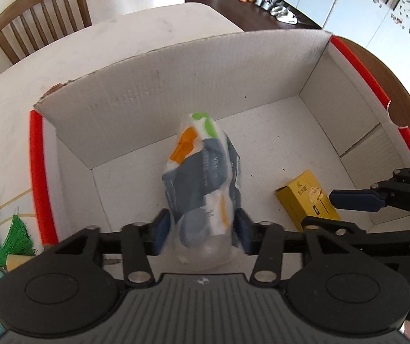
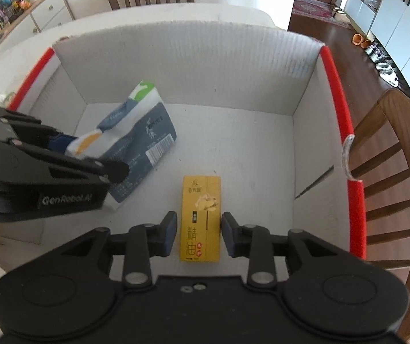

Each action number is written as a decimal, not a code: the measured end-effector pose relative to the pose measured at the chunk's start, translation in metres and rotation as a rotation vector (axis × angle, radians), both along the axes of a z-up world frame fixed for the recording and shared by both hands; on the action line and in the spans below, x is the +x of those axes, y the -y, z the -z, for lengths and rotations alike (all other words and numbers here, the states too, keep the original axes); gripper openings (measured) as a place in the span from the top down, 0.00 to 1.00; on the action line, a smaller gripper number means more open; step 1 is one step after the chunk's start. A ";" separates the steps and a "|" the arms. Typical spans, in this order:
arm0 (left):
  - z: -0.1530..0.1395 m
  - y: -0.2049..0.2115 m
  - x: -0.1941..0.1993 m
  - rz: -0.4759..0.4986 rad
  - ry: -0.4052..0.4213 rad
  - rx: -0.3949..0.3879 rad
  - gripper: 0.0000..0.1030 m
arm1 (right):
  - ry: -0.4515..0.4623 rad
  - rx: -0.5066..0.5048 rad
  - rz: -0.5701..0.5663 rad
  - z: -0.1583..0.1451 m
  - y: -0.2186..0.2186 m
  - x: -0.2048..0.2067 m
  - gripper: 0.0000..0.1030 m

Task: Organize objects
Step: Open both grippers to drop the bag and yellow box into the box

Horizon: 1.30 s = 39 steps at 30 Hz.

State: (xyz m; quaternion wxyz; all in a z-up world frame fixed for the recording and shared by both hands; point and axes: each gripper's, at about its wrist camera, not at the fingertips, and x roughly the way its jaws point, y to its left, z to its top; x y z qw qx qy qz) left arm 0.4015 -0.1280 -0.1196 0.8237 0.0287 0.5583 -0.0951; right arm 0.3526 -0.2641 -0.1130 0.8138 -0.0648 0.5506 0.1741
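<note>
A white cardboard box (image 1: 153, 94) with red edge strips stands on the table; it also shows in the right wrist view (image 2: 187, 57). My left gripper (image 1: 202, 232) is shut on a soft tissue pack (image 1: 202, 177) in grey, white, orange and green wrap, held inside the box; the pack also shows in the right wrist view (image 2: 141, 132). A small yellow carton (image 2: 200, 218) lies on the box floor between the pads of my right gripper (image 2: 197, 233), which is open with small gaps on both sides. The carton also shows in the left wrist view (image 1: 305, 197).
A green tassel (image 1: 18, 232) and small toys lie on the table left of the box. Wooden chairs stand at the table's far side (image 1: 41, 14) and to the right (image 2: 391, 166). A sideboard (image 2: 32, 14) stands at the far left.
</note>
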 end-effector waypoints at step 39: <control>-0.144 -0.078 -0.157 -0.054 0.458 -0.125 0.34 | 0.346 0.265 0.080 -0.122 0.015 -0.117 0.31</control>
